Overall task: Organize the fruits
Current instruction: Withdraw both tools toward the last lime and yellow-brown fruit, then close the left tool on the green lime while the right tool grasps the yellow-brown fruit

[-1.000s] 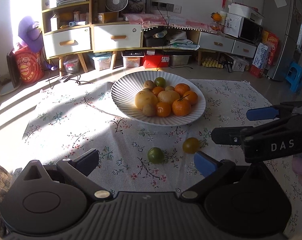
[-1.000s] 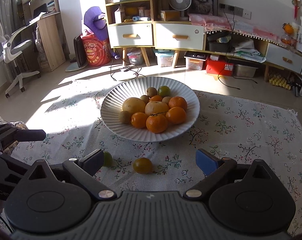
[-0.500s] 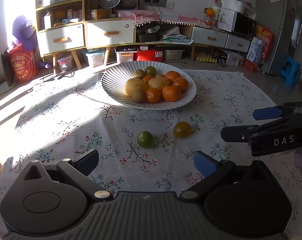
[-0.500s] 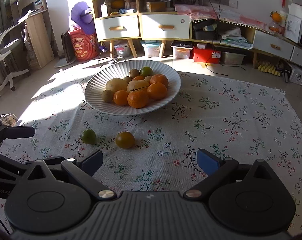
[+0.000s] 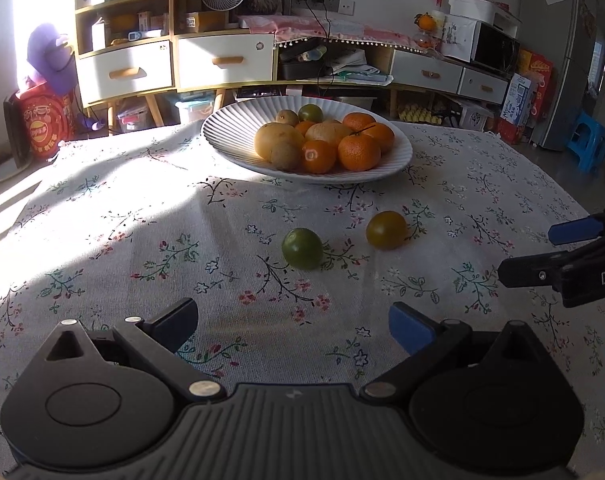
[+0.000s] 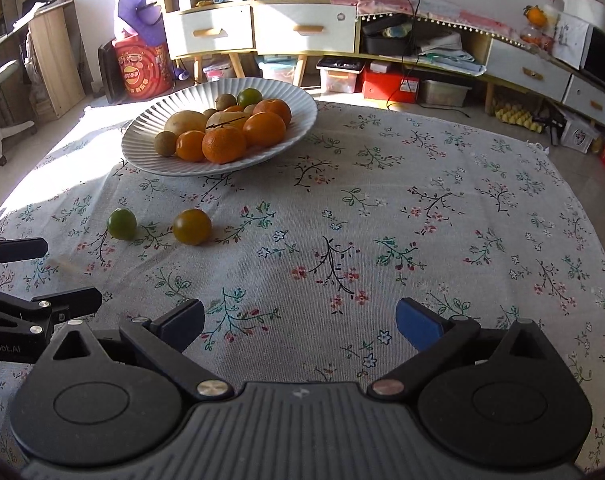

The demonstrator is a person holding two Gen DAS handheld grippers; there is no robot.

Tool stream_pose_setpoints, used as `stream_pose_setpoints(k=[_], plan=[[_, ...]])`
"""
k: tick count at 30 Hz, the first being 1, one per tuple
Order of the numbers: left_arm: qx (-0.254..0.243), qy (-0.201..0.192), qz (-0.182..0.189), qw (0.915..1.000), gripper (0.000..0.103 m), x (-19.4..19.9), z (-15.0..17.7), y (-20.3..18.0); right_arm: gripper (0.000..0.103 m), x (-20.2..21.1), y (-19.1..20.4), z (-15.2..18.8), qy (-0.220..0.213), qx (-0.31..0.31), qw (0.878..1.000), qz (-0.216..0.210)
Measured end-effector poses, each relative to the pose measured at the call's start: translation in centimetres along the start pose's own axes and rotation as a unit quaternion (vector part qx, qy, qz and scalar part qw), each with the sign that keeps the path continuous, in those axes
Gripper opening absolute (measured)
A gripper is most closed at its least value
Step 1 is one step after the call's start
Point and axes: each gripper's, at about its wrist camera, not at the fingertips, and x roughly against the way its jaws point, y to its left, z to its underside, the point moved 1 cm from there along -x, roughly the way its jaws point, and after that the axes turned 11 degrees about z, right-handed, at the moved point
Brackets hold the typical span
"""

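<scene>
Two round loose fruits, green citrus (image 5: 302, 248) and yellow-brown citrus (image 5: 386, 229); left tongs (image 5: 292, 322), right tongs (image 6: 300, 320) spread, empty.

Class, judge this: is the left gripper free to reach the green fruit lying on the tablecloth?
Probably yes. The left gripper is open, and only bare tablecloth lies between it and the green fruit.

Left hand-held gripper (image 5: 292, 322): jaws spread wide, nothing between them, held low over the worktop (image 5: 102, 240) and pointing forward.
Left fingers (image 5: 410, 326): blue pads face inward, well apart.
Right hand-held gripper (image 6: 298, 320): jaws also spread wide and empty, low over the worktop.
Relation: the two sit side by side, apart; each shows at the edge of the other's view, fingers parted.
</scene>
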Motion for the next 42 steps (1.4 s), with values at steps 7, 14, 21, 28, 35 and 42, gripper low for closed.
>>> stream_pose_setpoints(k=[7, 14, 21, 28, 35, 42], plan=[[0.013, -0.019, -0.007, 0.9997, 0.08, -1.2, -0.5, 0.4, 0.102, -0.3, -0.1, 0.1, 0.004, 0.001, 1.0, -0.002], [0.012, -0.027, -0.004, 0.9996, 0.058, -2.1, -1.4, -0.3, 0.102, -0.7, 0.3, 0.4, 0.008, 0.01, 1.0, -0.001], [0.008, -0.027, -0.008, 0.9996, 0.036, -2.2, -1.6, -0.4, 0.102, -0.6, 0.5, 0.2, 0.005, 0.014, 1.0, -0.003], [0.01, -0.019, -0.003, 0.9998, 0.015, -2.1, -1.8, -0.3, 0.102, -0.7, 1.0, -0.2, -0.004, 0.012, 1.0, -0.007], [0.011, -0.005, -0.002, 0.9999, 0.014, -1.5, -1.8, -0.3, 0.101, -1.2, 2.2, -0.8, -0.014, 0.017, 1.0, -0.017], [0.017, 0.008, -0.007, 0.9998, 0.014, -0.8, -1.7, 0.2, 0.1, -1.7, 3.4, -1.6, -0.03, 0.035, 0.999, -0.025]])
